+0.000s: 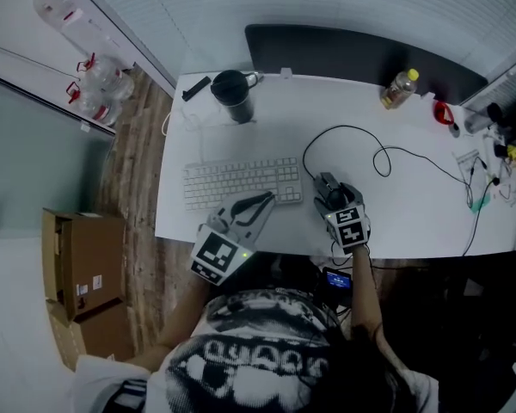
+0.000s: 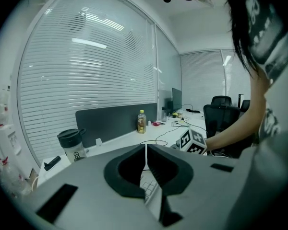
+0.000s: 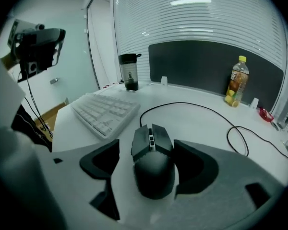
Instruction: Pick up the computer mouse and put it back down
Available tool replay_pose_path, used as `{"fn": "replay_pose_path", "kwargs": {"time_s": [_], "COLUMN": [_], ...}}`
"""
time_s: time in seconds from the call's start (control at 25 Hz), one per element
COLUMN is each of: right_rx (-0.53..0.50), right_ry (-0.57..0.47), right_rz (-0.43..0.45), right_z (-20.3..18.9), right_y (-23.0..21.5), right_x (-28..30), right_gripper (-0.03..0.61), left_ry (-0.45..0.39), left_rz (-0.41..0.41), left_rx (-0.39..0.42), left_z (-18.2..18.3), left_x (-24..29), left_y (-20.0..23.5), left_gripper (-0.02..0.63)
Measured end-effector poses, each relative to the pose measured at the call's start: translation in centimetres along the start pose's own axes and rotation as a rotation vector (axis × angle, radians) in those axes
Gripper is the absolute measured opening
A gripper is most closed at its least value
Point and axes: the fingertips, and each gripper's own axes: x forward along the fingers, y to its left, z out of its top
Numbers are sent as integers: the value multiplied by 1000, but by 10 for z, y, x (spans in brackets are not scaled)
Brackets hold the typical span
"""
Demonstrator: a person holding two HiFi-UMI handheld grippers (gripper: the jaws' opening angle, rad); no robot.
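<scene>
The black computer mouse (image 1: pixel 325 181) (image 3: pixel 153 162) rests on the white table (image 1: pixel 413 205) just right of the keyboard. Its cable (image 1: pixel 361 136) loops toward the back. My right gripper (image 1: pixel 334 198) (image 3: pixel 148 152) stands open around the mouse, one jaw on each side. A gap shows at the left pad, while the right pad sits close against the mouse's side. My left gripper (image 1: pixel 262 203) (image 2: pixel 146 152) is shut and holds nothing. It hovers over the front right corner of the white keyboard (image 1: pixel 241 181) (image 3: pixel 105 111).
A dark lidded cup (image 1: pixel 232 95) stands behind the keyboard and a yellow-capped bottle (image 1: pixel 399 89) at the back right. A red object (image 1: pixel 443 110) and tangled cables lie at the far right. Cardboard boxes (image 1: pixel 82 265) sit on the floor to the left.
</scene>
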Motion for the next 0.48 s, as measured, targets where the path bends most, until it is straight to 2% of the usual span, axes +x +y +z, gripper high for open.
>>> {"fn": "replay_pose_path", "kwargs": {"time_s": [0.24, 0.48], "right_rx": [-12, 51], "right_ry": [77, 35], "right_rz": [-44, -51], "right_z": [-8, -12], "right_y": [-5, -9], "right_x": [25, 27], "right_gripper": [354, 340], "left_ry": [-6, -10], "left_rz": [12, 24], "left_rx": [-22, -47], "left_z": [-9, -18], "left_x": [-11, -19], "left_y": [19, 36], "left_gripper": [11, 11]}}
